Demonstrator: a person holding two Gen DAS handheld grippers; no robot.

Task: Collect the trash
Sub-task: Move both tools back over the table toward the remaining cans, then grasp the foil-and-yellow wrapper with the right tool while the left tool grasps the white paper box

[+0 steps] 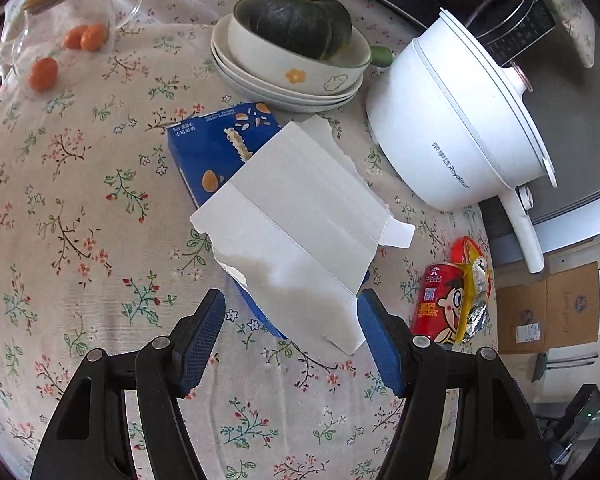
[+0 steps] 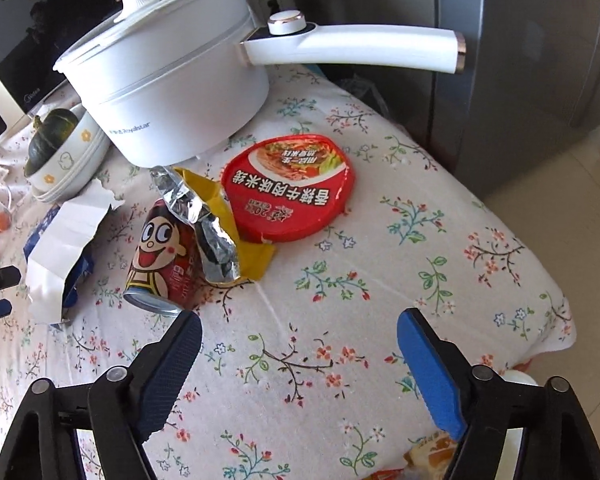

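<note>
Box (image 1: 284, 216) between left tongs (image 1: 292, 336) (untouched)

Floral tablecloth (image 2: 380, 240), grey cabinet (image 2: 520, 80), pale floor (image 2: 580, 184), daylight.

The surface (image 2: 340, 300) is covered with a pale cloth printed with small flowers and twigs. Straight ahead of the left claw (image 1: 292, 344) lies a torn blue cardboard box (image 1: 204, 152) with its white inside flap up. Beyond it stands a stack of white plates (image 1: 260, 88). Ahead of the right claw (image 2: 300, 368) lie a red round foil lid (image 2: 292, 188), a red cartoon-printed can (image 2: 160, 264) on its side and a white electric pot (image 2: 172, 92).
</note>
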